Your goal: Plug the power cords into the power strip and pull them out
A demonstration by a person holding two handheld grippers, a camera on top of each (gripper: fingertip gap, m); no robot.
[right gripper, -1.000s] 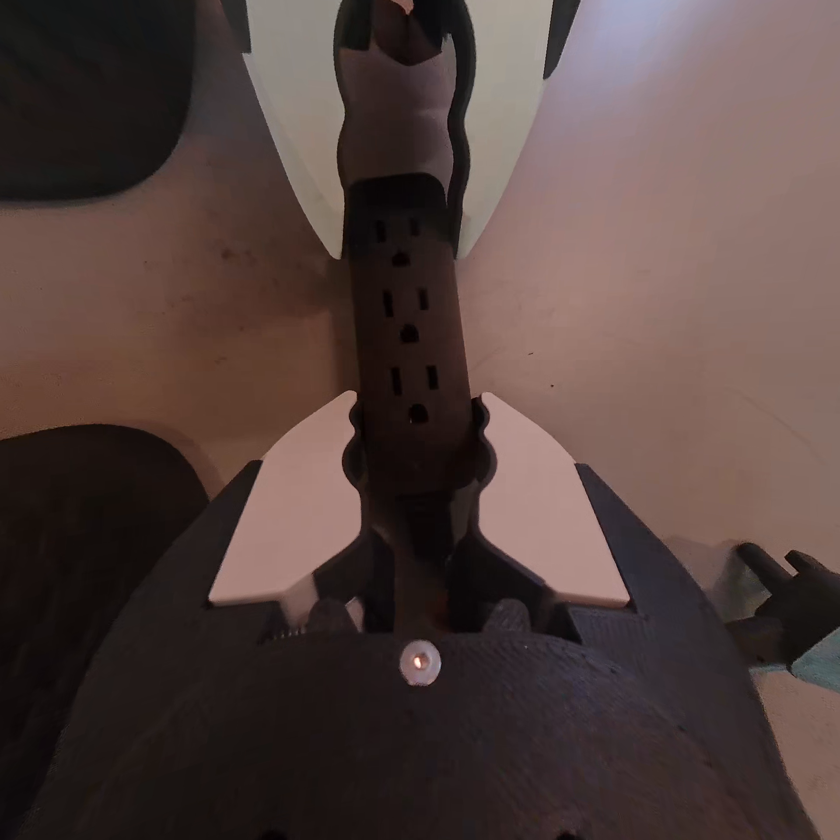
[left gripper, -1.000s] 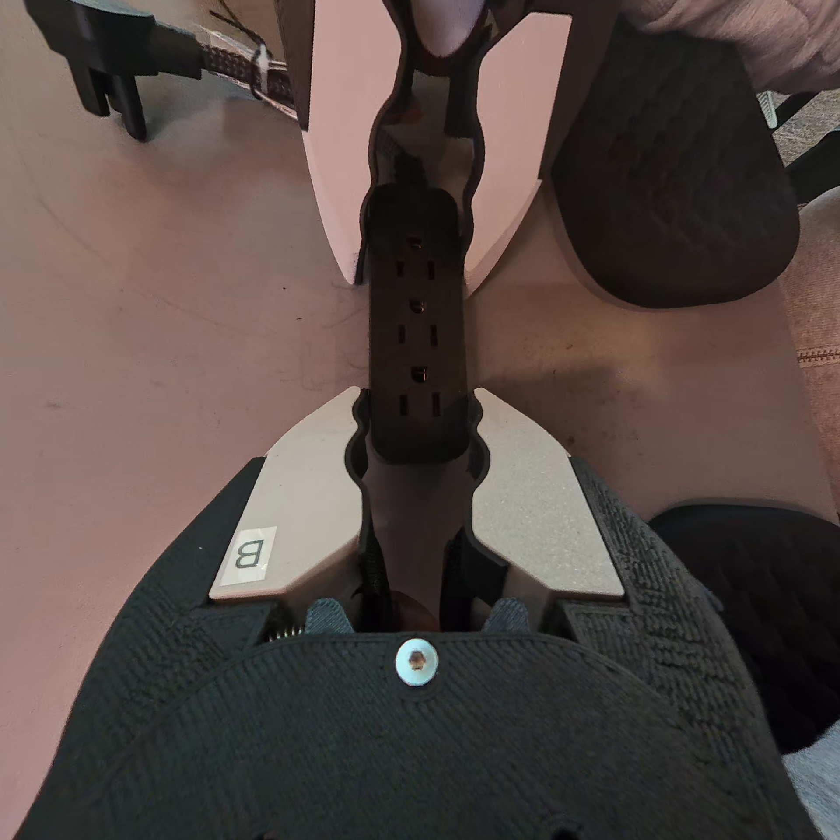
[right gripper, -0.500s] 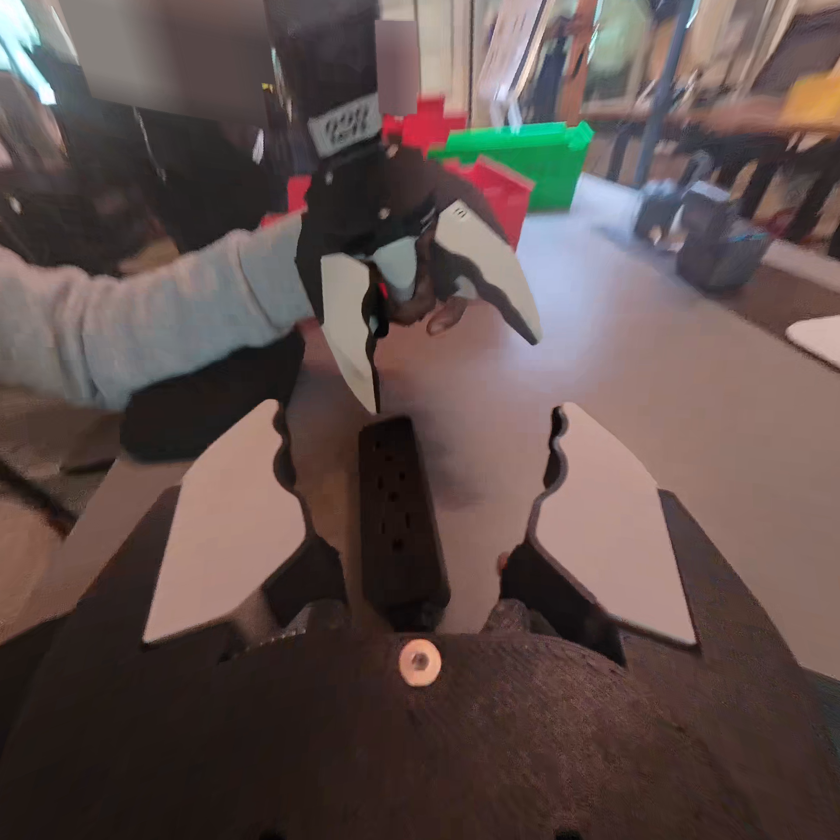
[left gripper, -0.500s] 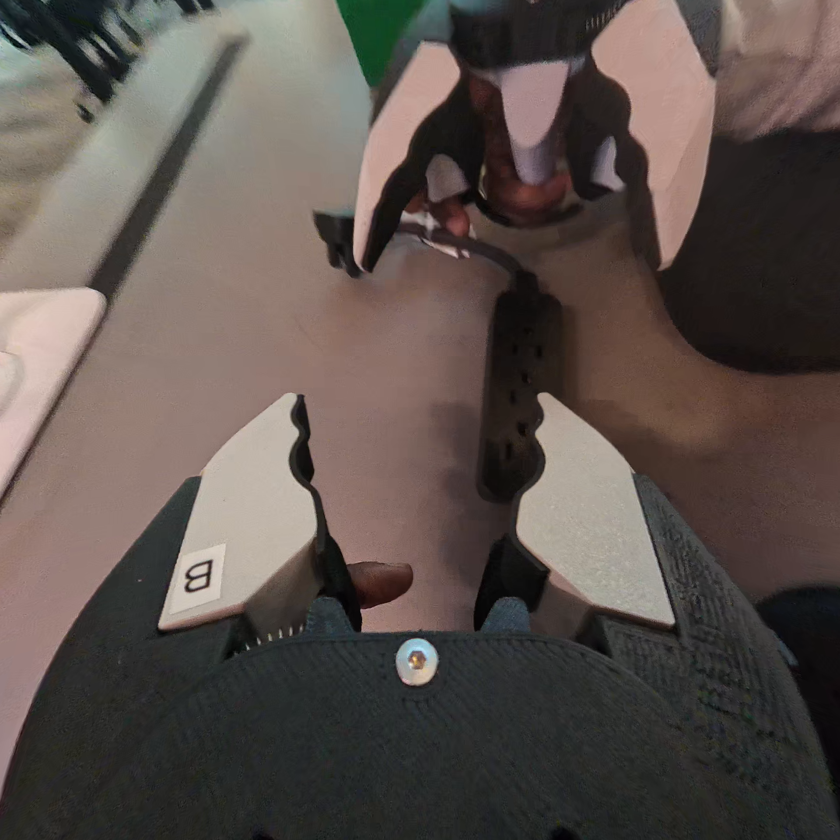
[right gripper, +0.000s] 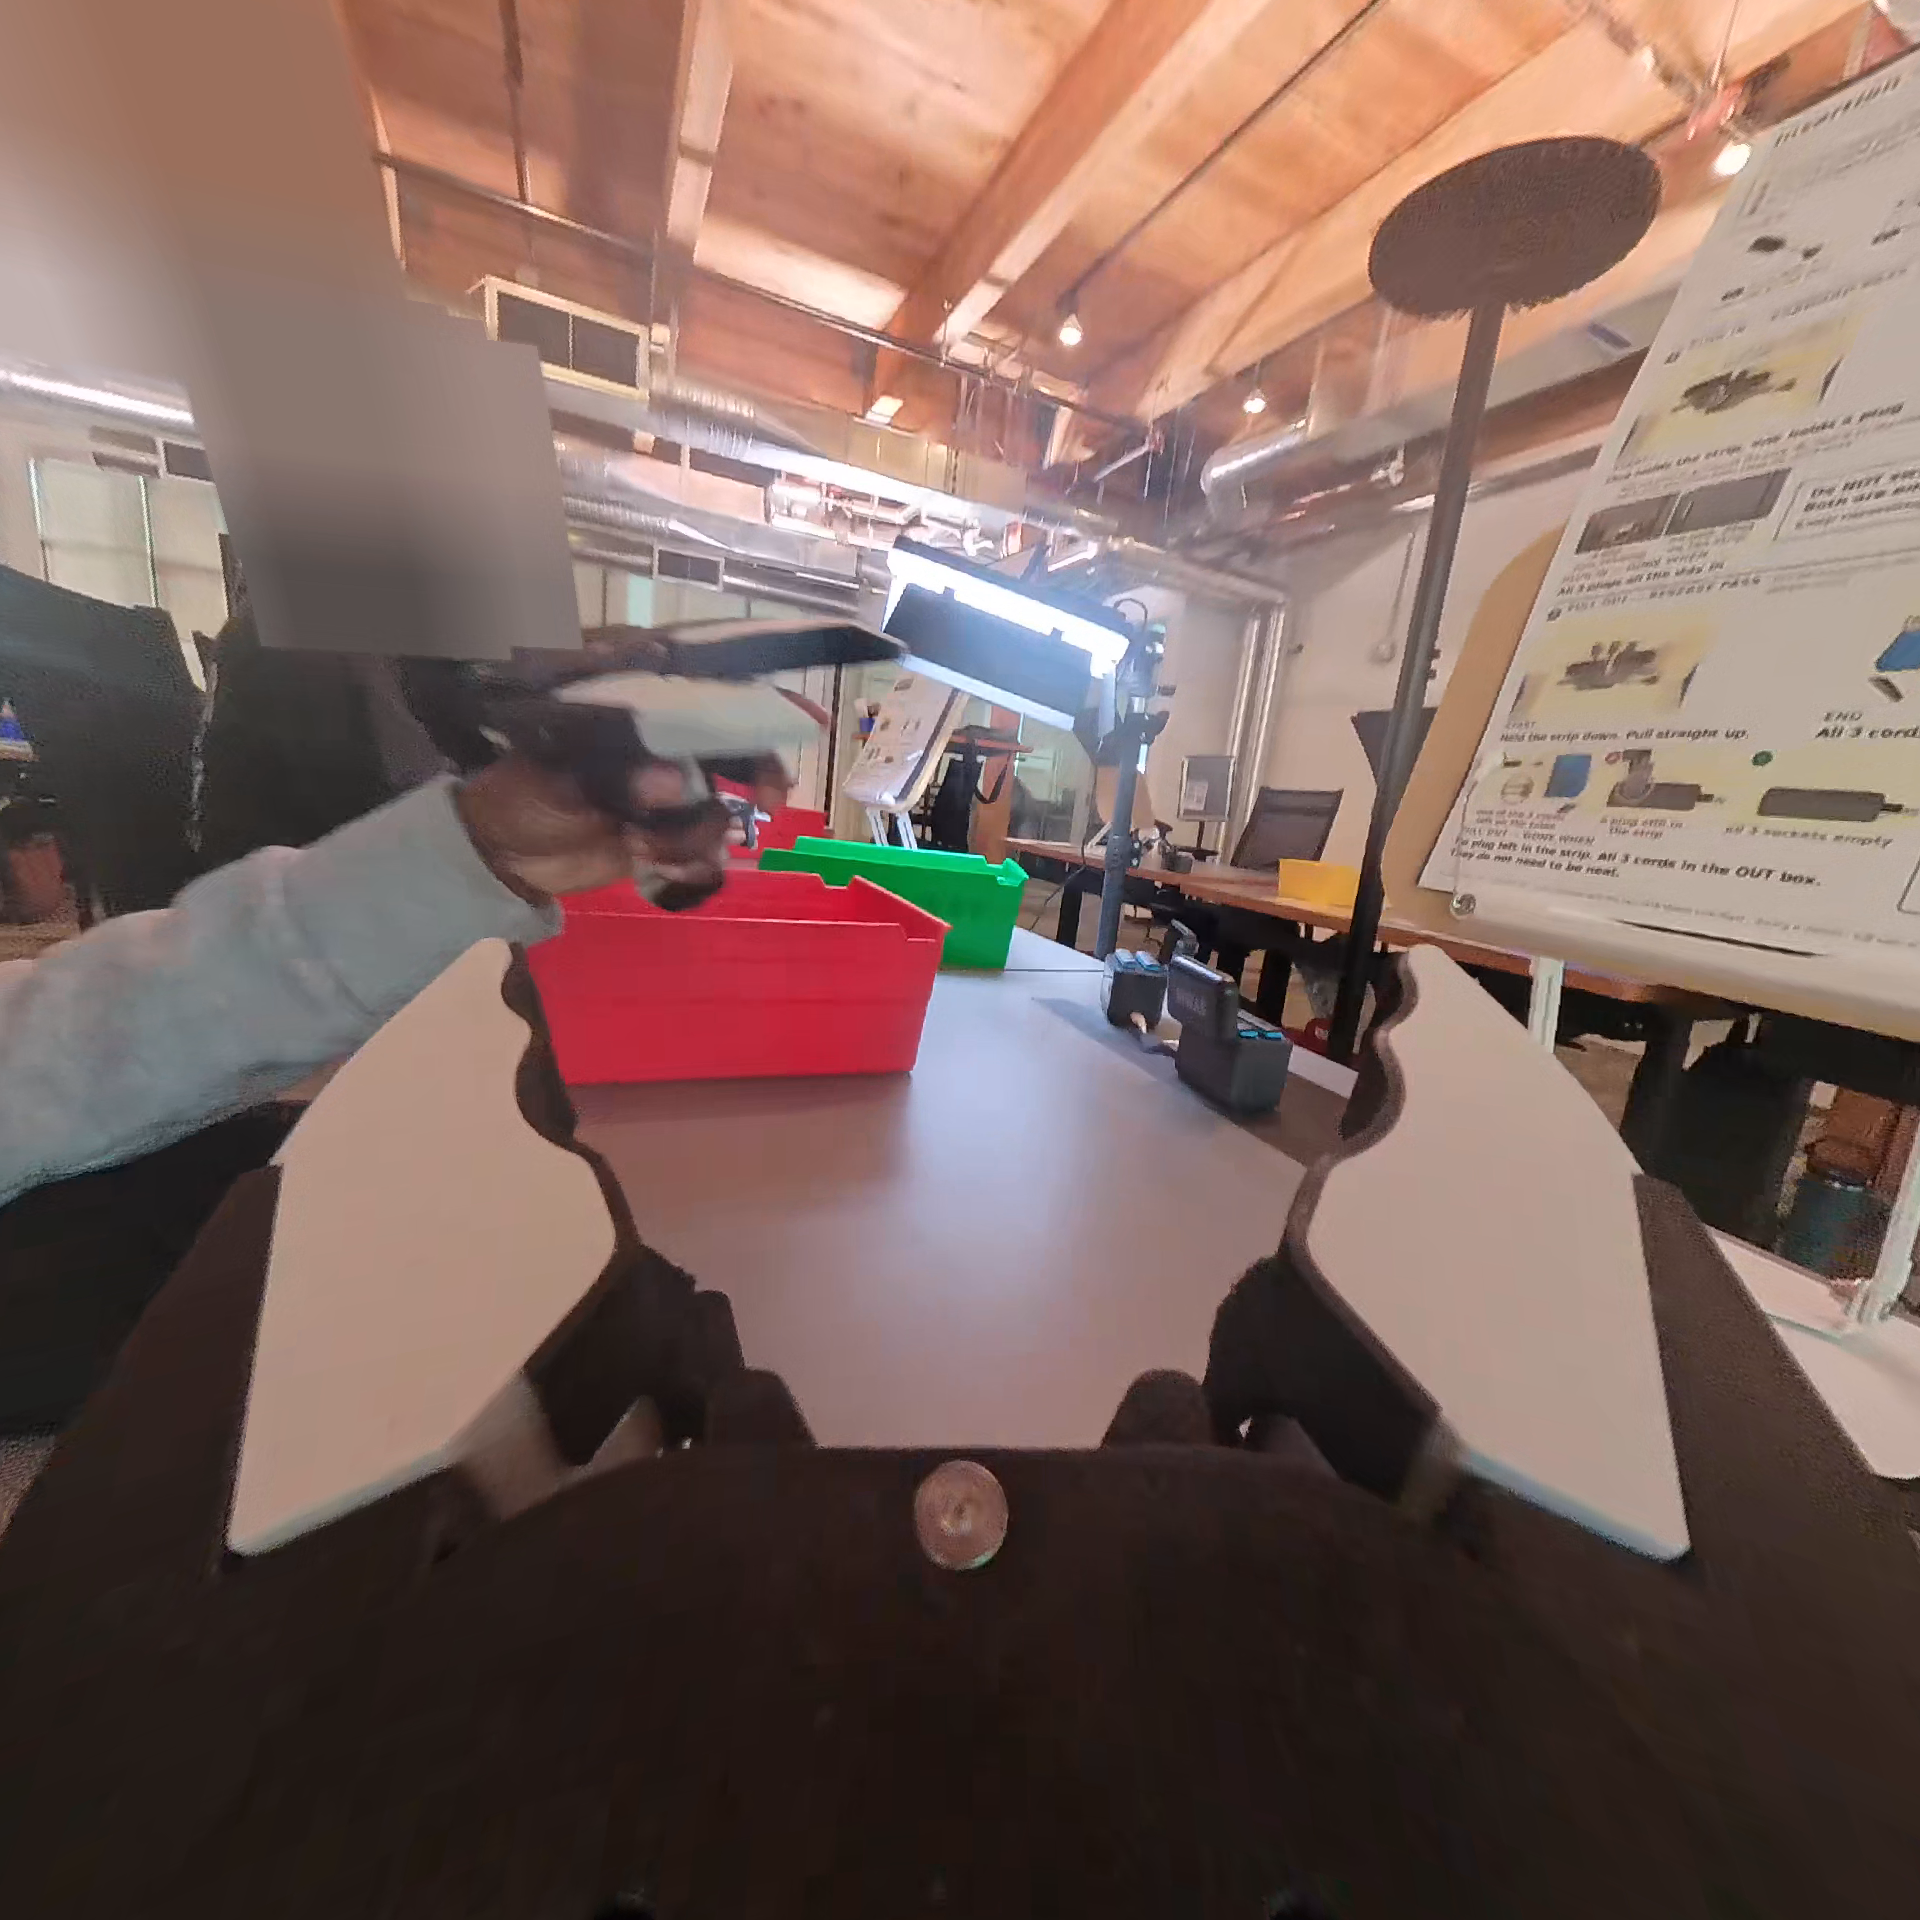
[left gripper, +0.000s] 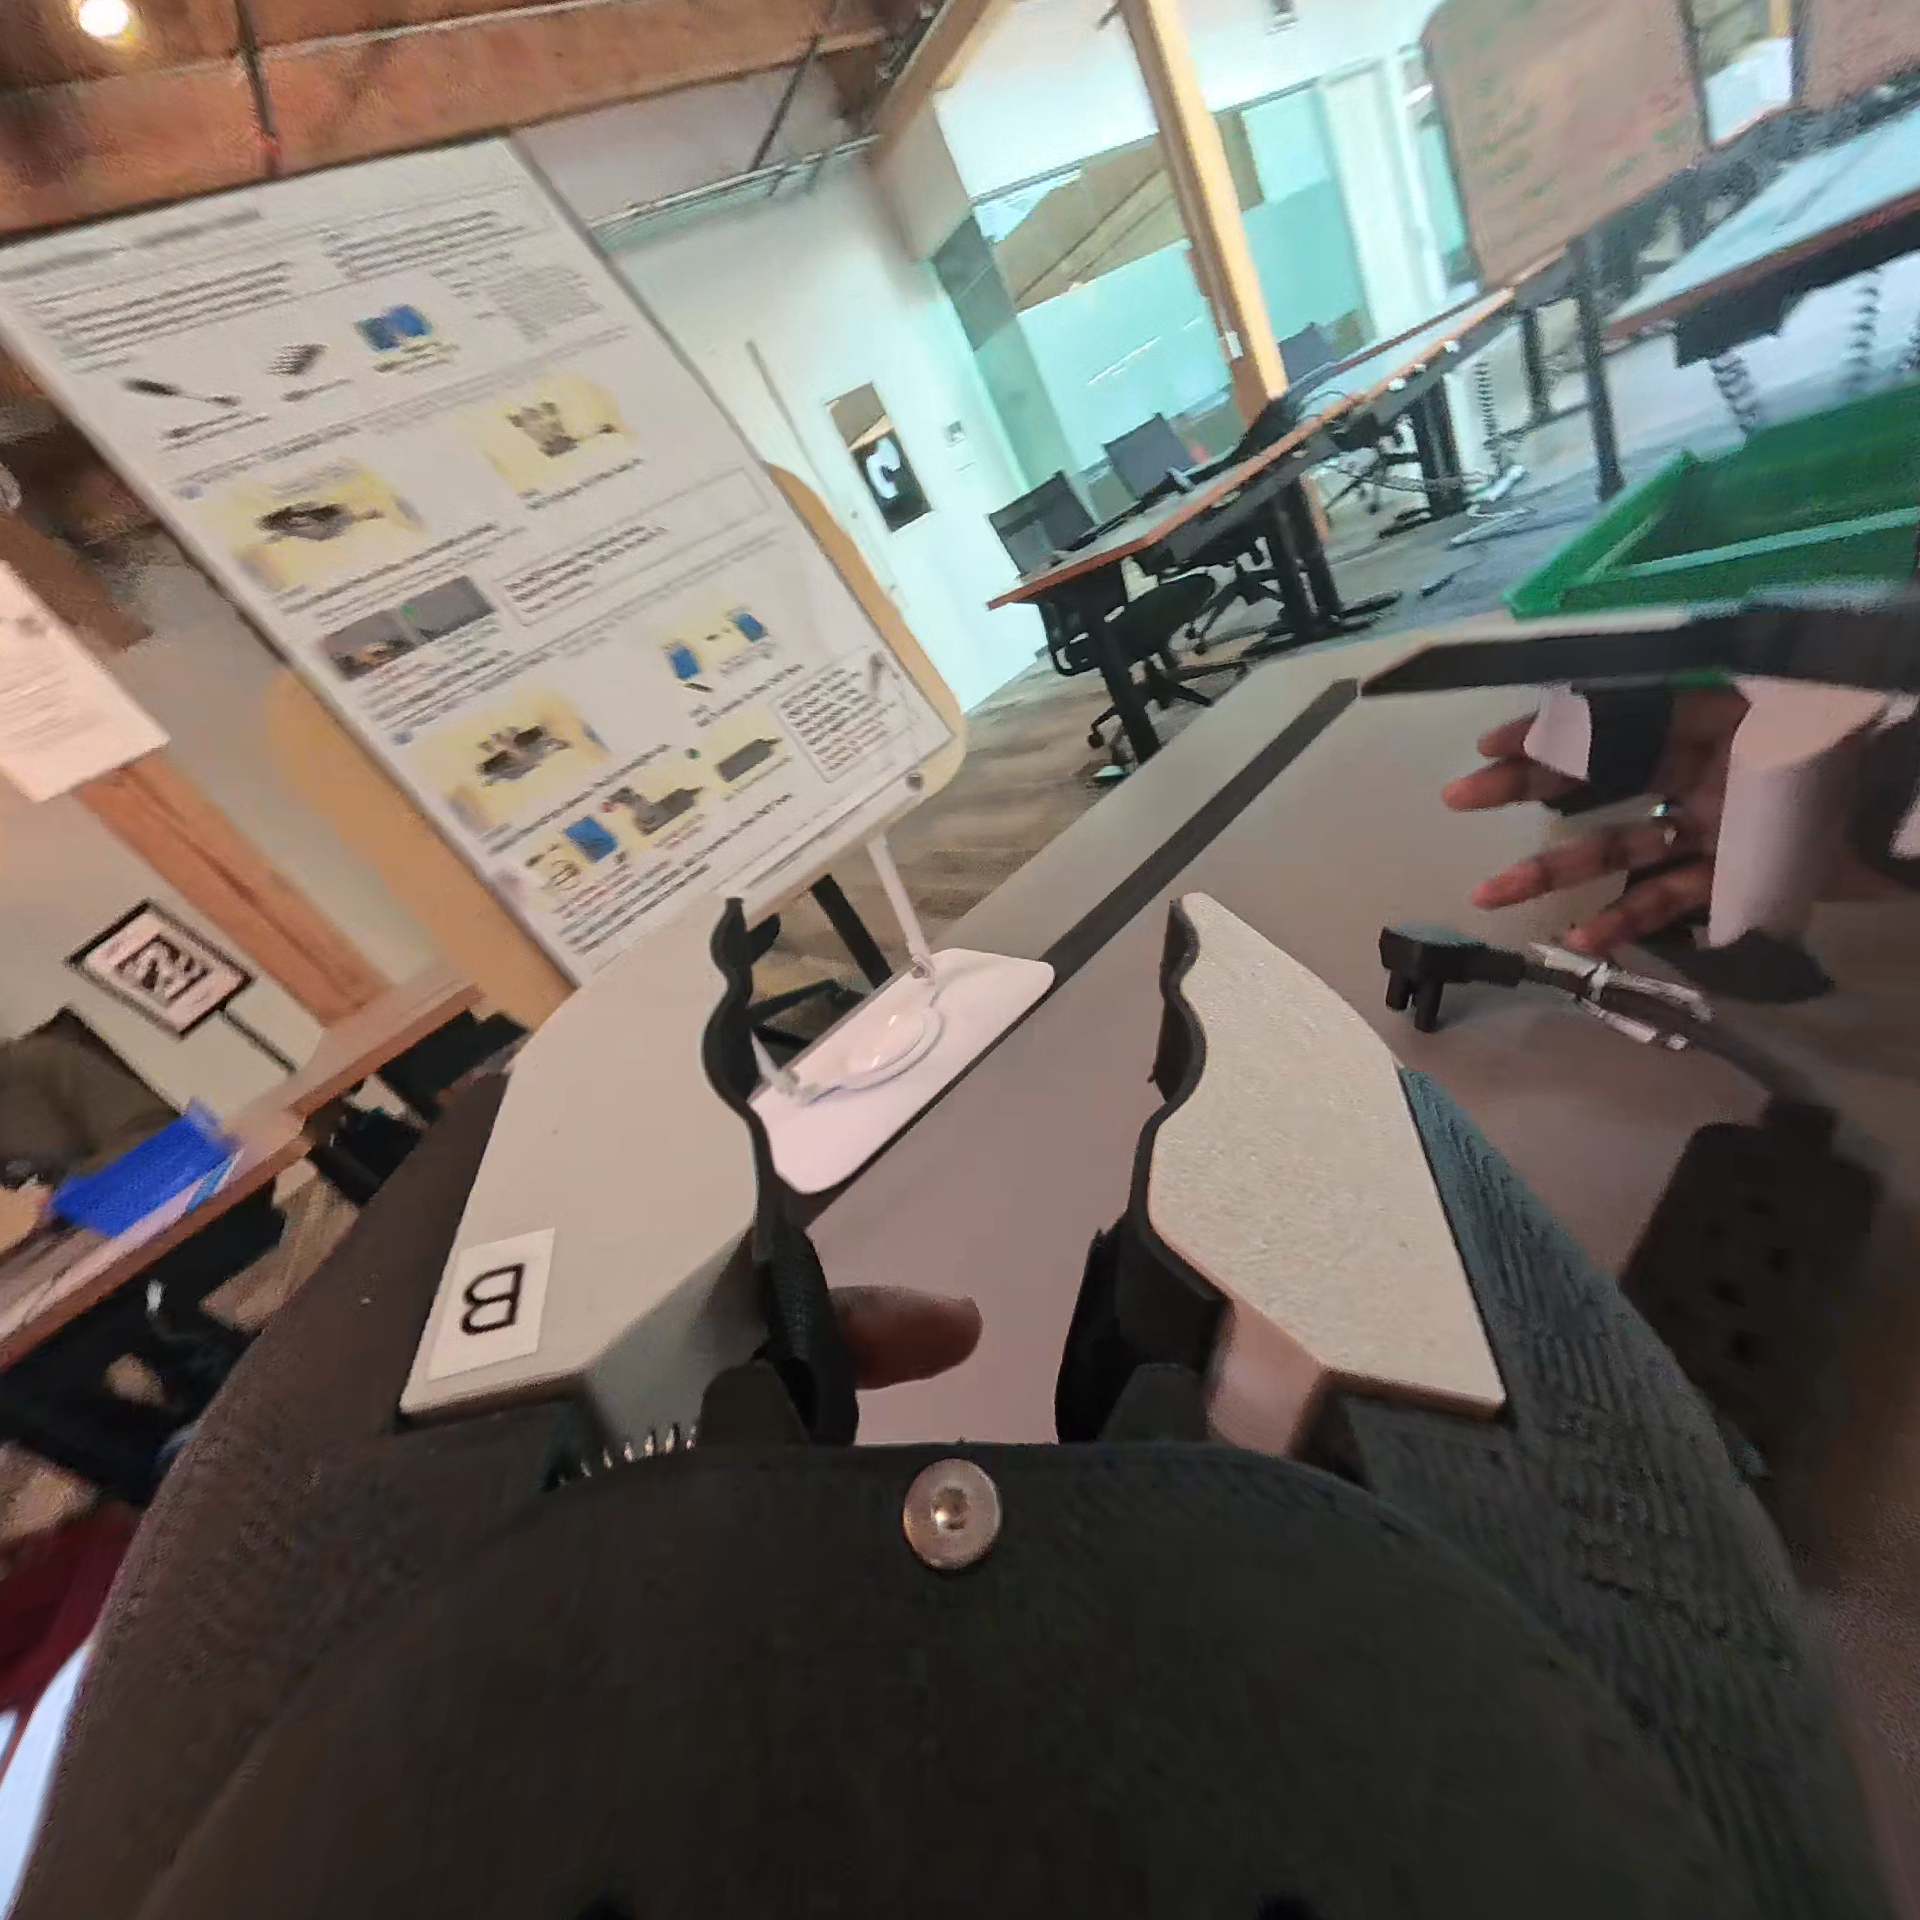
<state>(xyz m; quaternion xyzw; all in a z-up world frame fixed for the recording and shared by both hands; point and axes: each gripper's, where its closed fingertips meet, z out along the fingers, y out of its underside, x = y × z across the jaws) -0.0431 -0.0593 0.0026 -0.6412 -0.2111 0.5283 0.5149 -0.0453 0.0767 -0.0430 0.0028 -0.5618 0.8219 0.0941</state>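
Note:
My left gripper [left gripper: 951,1023] is open and empty, raised above the brown table [left gripper: 987,1226]. The black power strip [left gripper: 1756,1236] lies on the table to its lower right, partly hidden behind the right finger. A black plug [left gripper: 1429,961] on a braided cord [left gripper: 1621,1003] lies beyond the strip, close to the person's hand and the other gripper [left gripper: 1766,821]. My right gripper [right gripper: 956,1039] is open wide and empty, raised and looking along the table; the strip does not show there. The left gripper [right gripper: 707,707] shows blurred at upper left of that view.
A red bin [right gripper: 738,987] and a green bin [right gripper: 904,904] stand on the table ahead of my right gripper. Small black devices [right gripper: 1210,1023] and a pole stand [right gripper: 1434,582] stand at right. An instruction board [left gripper: 468,561] on a white base [left gripper: 883,1060] stands at the table's edge. From the right gripper's tips to the black plug [left gripper: 1429,961] is close to 15 cm.
Both grippers let go of the power strip, opened and lifted away from it. The views swung up from the table to the room. The strip stays flat on the table.

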